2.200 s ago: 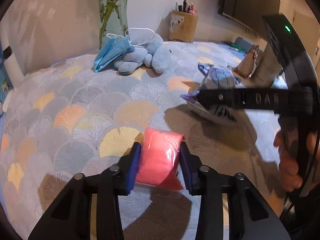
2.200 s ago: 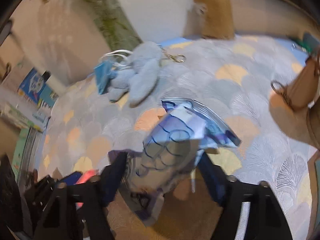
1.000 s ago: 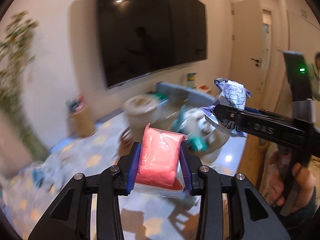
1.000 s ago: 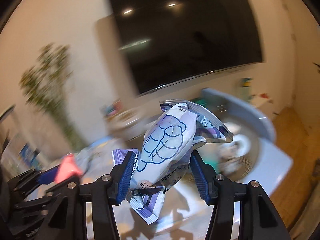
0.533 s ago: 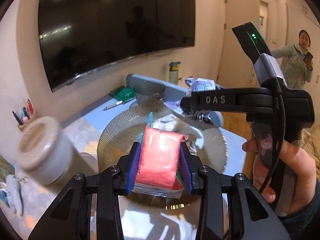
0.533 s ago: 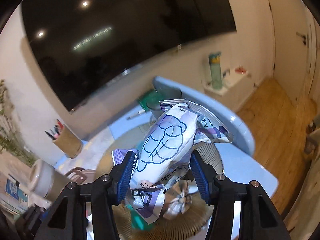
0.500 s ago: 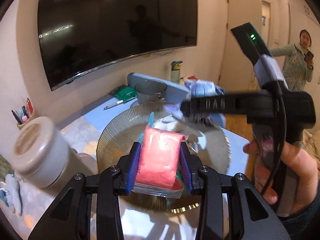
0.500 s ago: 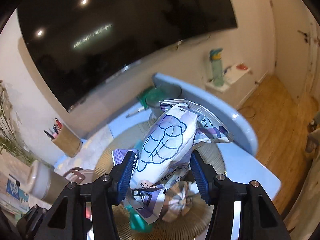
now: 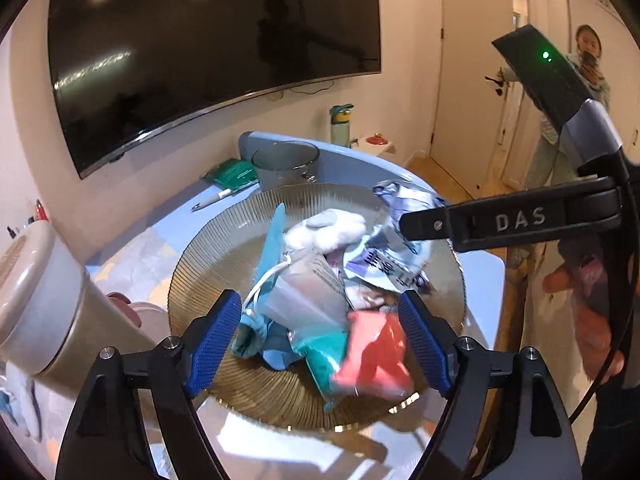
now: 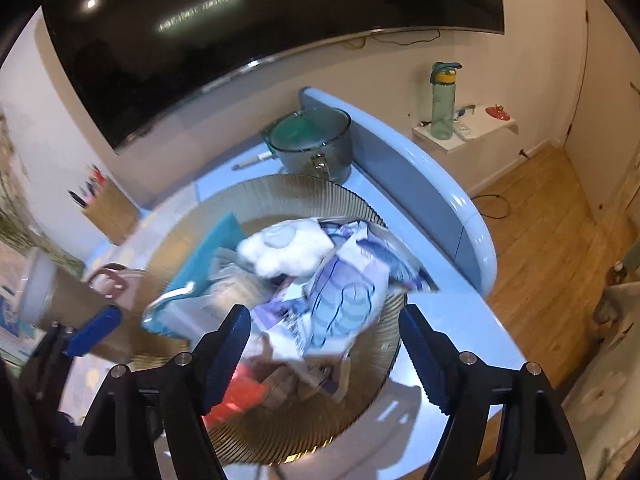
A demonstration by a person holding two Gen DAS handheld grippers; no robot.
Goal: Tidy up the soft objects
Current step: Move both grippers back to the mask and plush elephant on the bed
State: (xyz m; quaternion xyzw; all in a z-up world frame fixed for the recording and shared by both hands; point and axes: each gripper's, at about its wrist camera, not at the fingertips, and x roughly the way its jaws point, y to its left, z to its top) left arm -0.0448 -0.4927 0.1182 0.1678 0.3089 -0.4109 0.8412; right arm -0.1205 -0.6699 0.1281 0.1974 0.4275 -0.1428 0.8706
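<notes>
Now pink pack (image 9: pixel 374 354) loose between opening left tongs (image 9: pixel 320 342)

Both fisheye cameras ride on the grippers, angled steeply down and close over the ribbed glass bowl (image 9: pixel 208 264). The left wrist view looks from the bowl's near-left side, catching the right gripper (image 9: pixel 404 228) crossing in from the right. The right wrist view looks from further right. The 2 views share the bowl, the wall television (image 10: pixel 260 40) and the grey pot (image 10: pixel 312 148).
</notes>
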